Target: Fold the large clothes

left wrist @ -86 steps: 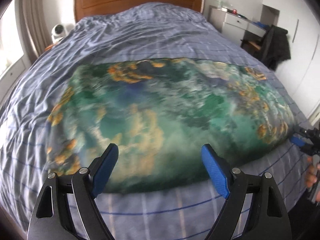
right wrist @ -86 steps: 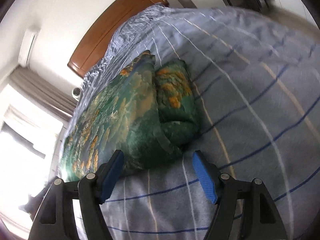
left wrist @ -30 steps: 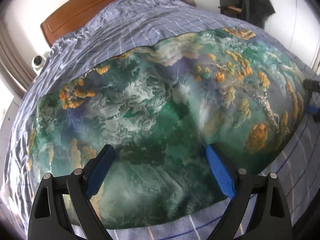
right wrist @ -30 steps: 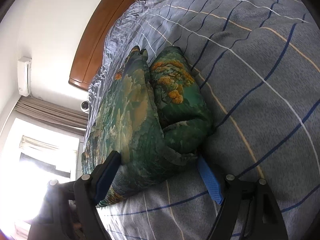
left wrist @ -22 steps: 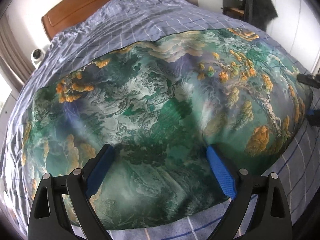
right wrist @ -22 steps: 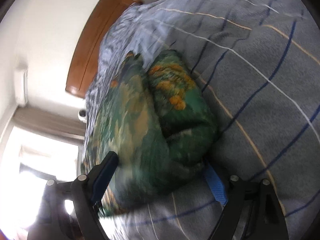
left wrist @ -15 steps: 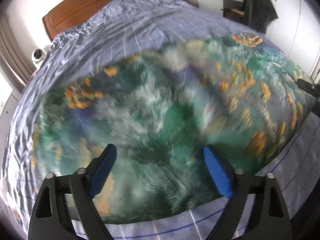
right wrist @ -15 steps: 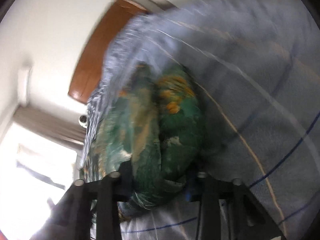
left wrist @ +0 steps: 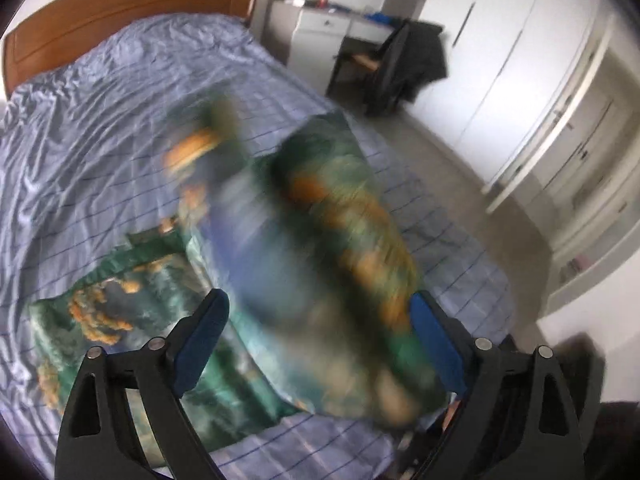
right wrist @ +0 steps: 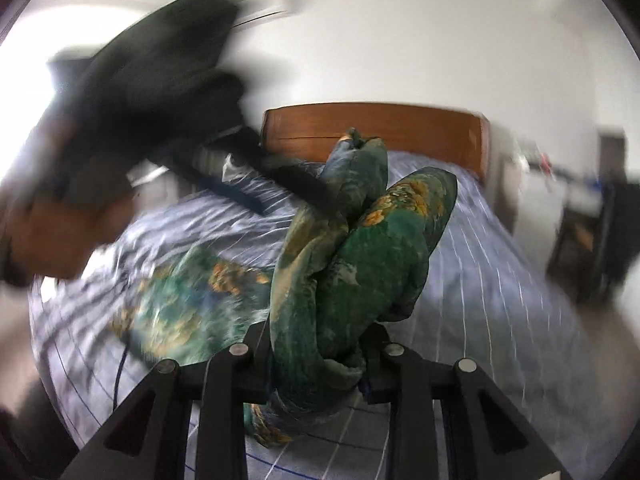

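Gripping a thick bunch of the green, blue and orange landscape-printed silky garment (right wrist: 352, 264), the right tongs (right wrist: 316, 354) are closed tight on it, the cloth rising in a twisted column from between the black arms and spilling below them. The rest of that garment trails down to the left onto the blue checked bedsheet (right wrist: 492, 264), where a flatter part lies spread, blurred by motion. Behind stands the brown wooden headboard (right wrist: 372, 128). At upper left of the right wrist view the left tongs (right wrist: 280, 188) show as a dark smear held in a bare hand (right wrist: 56, 228); their tip reaches the raised cloth, but the blur hides whether they touch it.

From the left wrist view, the left tongs (left wrist: 320, 336) stand wide apart, blue pads (left wrist: 202, 330) on either side of a lifted, blurred mass of the garment (left wrist: 320, 248) that hangs in front of them; whether it lies between the pads or beyond them I cannot tell. A flat part of the garment lies on the sheet (left wrist: 100, 128) at lower left, its edge straight and sharp. Beyond the bed are a white drawer unit (left wrist: 320, 36), a dark chair with a black jacket draped over it (left wrist: 412, 60), and white wardrobe doors (left wrist: 512, 72).
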`<state>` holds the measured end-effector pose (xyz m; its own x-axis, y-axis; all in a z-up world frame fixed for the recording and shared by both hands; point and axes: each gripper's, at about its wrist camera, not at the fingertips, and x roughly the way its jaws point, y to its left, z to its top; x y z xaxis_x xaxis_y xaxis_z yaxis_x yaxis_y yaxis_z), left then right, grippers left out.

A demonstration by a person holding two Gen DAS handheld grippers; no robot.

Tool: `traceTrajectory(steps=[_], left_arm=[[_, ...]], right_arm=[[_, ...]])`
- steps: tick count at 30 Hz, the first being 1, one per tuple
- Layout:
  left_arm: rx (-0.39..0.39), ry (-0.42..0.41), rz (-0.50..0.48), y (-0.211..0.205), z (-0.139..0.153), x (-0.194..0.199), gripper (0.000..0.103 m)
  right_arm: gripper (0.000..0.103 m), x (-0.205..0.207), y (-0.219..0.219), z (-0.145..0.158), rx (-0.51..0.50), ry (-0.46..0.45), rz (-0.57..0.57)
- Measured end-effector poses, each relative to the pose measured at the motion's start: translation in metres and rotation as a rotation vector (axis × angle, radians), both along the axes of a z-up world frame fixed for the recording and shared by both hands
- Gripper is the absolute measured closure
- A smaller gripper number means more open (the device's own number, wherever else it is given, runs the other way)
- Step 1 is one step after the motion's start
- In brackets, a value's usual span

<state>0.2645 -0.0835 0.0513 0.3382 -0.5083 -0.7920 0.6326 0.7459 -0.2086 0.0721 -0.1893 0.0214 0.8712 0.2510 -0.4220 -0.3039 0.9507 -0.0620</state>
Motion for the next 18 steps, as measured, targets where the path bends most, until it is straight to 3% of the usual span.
traceTrajectory(steps=[3,7,9,12,16,18], left_arm=[[0.099,0.005,0.046,0.003,-0.008,0.005,0.009],[0.293,-0.047,0.106,0.001,-0.034,0.006,0.013],[0.340,-0.061,0.142,0.006,-0.044,0.009,0.053],[0.266,0.018,0.160,0.026,-0.051,0.019,0.068],[0.231,0.022,0.184,0.060,-0.052,0.035,0.071],[0.208,0.028,0.210,0.083,-0.050,0.039,0.070]], right_arm=[[0.073,-0.013,0.045,-0.003,-0.186,-0.048,0.093],[0.073,-0.023,0.095,-0.011,-0.390,-0.127,0.184],[0.073,-0.028,0.109,-0.014,-0.434,-0.141,0.215],[0.073,-0.017,0.111,-0.015,-0.428,-0.102,0.226],[0.043,-0.016,0.102,-0.006,-0.324,-0.038,0.280],[0.039,-0.019,0.088,0.001,-0.244,-0.014,0.298]])
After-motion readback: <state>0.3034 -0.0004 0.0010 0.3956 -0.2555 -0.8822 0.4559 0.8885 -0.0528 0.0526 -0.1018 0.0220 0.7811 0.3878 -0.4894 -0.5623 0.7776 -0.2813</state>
